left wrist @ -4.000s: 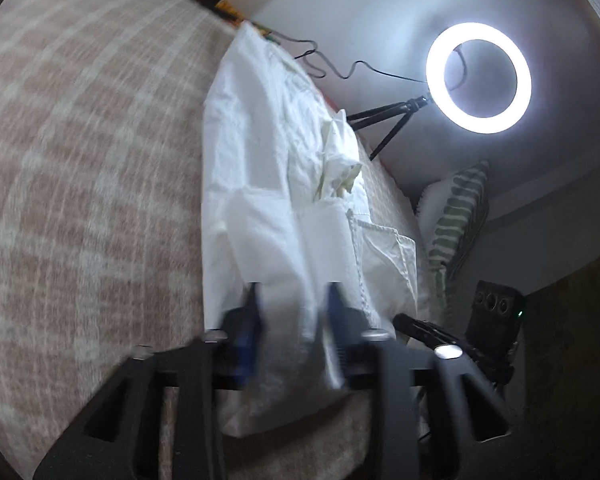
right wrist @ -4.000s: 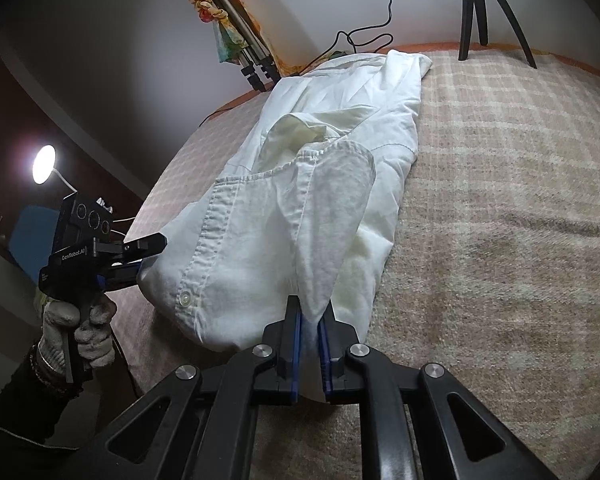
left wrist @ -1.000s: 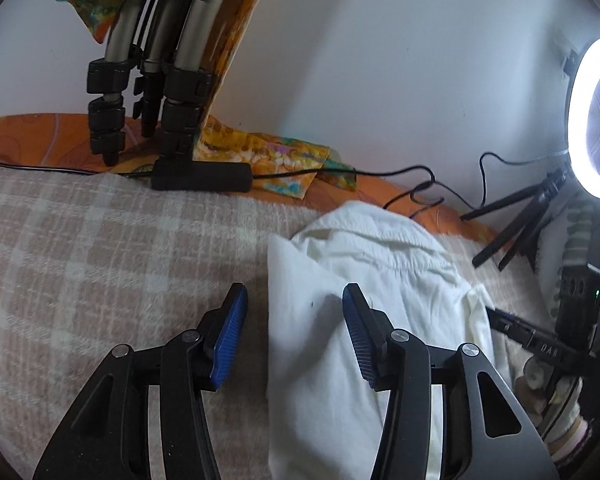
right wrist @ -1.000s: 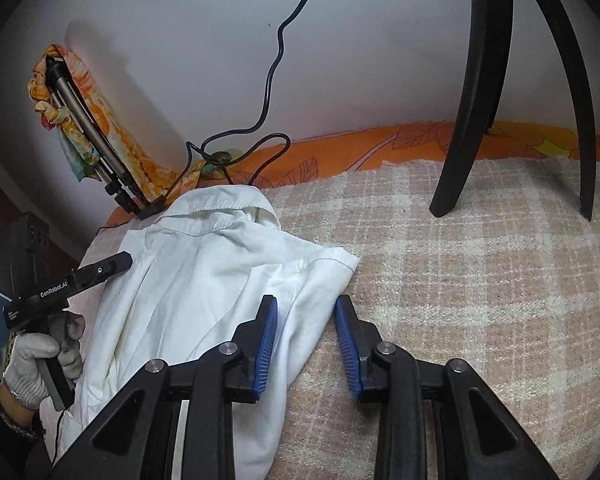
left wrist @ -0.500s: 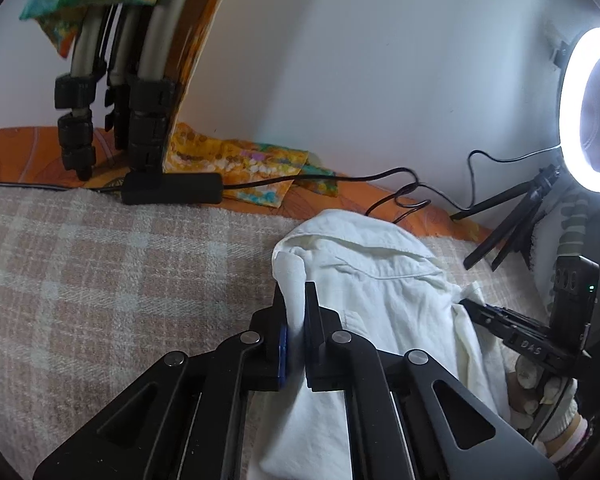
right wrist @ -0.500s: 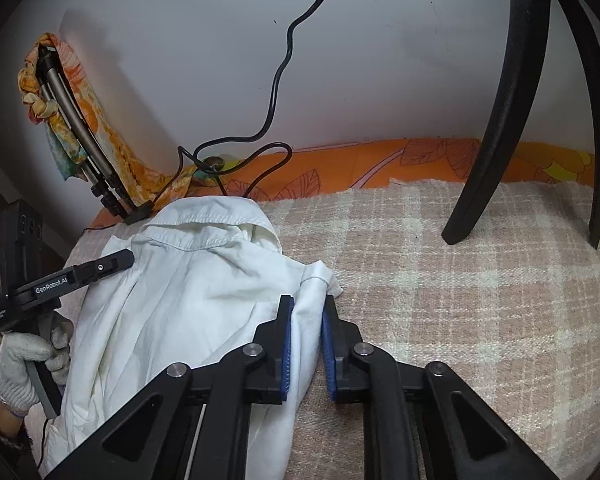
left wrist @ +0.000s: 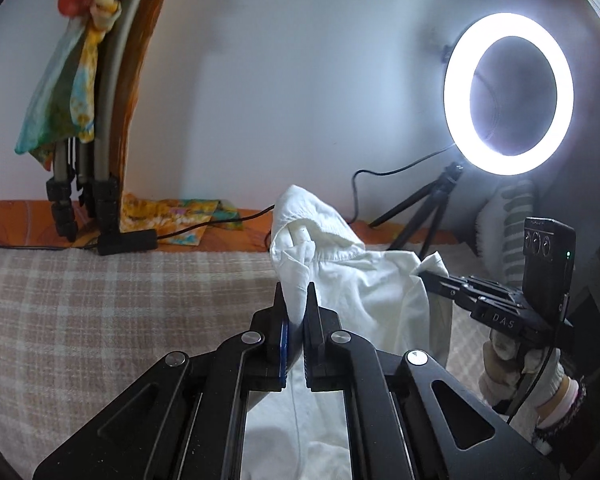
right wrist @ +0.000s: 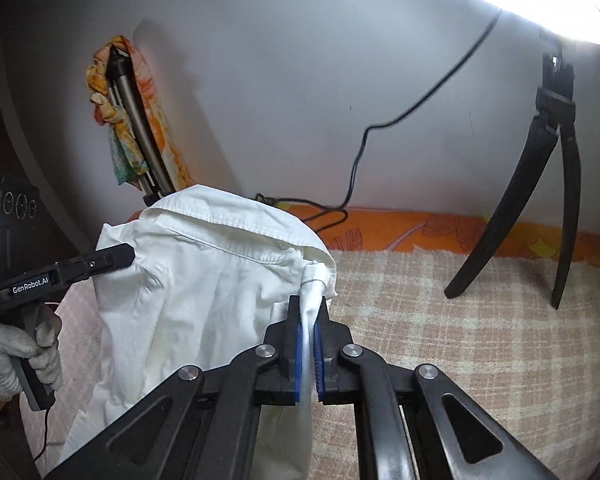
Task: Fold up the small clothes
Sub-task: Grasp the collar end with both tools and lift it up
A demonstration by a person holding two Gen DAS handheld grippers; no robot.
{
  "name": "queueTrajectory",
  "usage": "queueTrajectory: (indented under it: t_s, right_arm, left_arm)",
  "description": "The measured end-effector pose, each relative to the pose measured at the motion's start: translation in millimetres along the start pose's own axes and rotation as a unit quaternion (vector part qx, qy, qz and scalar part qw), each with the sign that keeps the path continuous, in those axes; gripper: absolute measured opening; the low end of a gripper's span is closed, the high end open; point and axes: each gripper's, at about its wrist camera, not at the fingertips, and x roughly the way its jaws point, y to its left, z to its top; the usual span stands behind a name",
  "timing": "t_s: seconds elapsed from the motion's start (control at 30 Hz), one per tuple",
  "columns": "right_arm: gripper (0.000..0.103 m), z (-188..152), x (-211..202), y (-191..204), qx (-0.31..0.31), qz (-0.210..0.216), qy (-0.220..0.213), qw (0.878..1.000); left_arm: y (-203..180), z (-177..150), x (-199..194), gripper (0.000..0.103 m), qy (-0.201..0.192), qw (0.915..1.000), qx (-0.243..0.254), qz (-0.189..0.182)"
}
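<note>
A small white collared shirt (left wrist: 352, 280) hangs lifted by its collar end above a pink-and-cream checked blanket (left wrist: 100, 304). My left gripper (left wrist: 295, 300) is shut on one top corner of the shirt beside the collar. My right gripper (right wrist: 307, 312) is shut on the other top corner of the shirt (right wrist: 204, 280). The collar arches between the two grippers and the shirt's lower part droops down toward the blanket (right wrist: 460, 320). In the left wrist view the right gripper (left wrist: 428, 276) shows at the shirt's far corner; in the right wrist view the left gripper (right wrist: 130, 256) shows likewise.
A lit ring light (left wrist: 508, 94) on a small black tripod (right wrist: 540, 184) stands at the back right on the bed, its cable (right wrist: 380, 128) trailing along the wall. A folded tripod wrapped in colourful cloth (left wrist: 80, 128) leans at the back left. A striped pillow (left wrist: 512, 220) lies far right.
Both grippers closed on the shirt's collar-end corners half a second ago and have since lifted them, so the top of the shirt now hangs raised off the blanket.
</note>
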Motion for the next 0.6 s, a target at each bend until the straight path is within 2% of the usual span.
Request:
queueTrajectory:
  t_s: [0.27,0.6]
  right_arm:
    - [0.002,-8.0,-63.1,29.8,-0.040,0.012,-0.022,0.999]
    - [0.002,-59.7,-120.5,54.7,-0.076,0.005,-0.028,0.997]
  left_arm:
    - [-26.6,-13.7,-41.7,0.004,-0.012,0.9994,0.023,-0.022]
    - [-51.1,-70.7,-102.3,0.004,-0.018,0.9976,0.057,-0.034]
